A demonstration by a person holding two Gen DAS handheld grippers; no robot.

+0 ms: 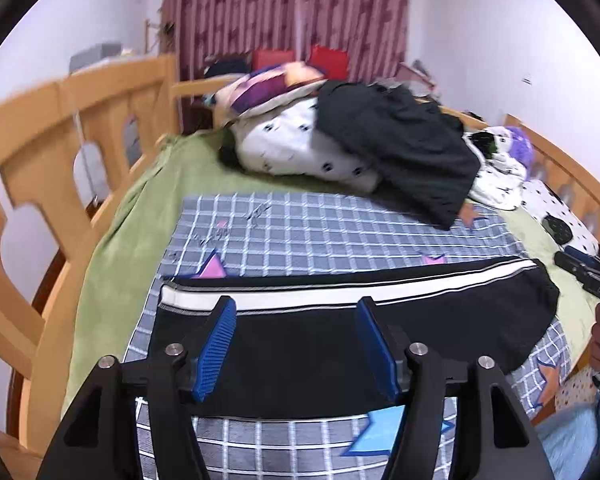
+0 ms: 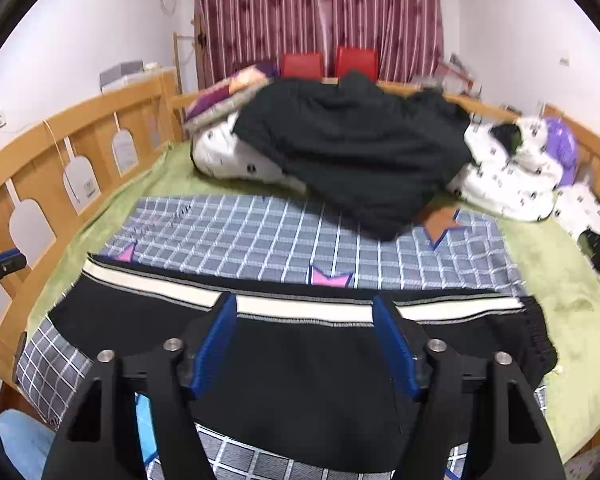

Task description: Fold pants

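Left wrist view is showing the left gripper (image 1: 296,344) with fingers released, grasping nothing; right gripper (image 2: 304,344) is likewise hanging spread; beneath, folded black pants (image 2: 300,364) are lying on the checked blanket (image 2: 236,232); beyond, dark clothes (image 2: 352,152) are heaping up.

Two wrist fisheyes, close above bed, tilted down toward curtain end.
Each looks along its own tongs; both share folded pants (image 1: 340,344) at 6 o'clock, plaid sheet (image 2: 260,232), clothes pile (image 2: 352,148) at 12 o'clock.
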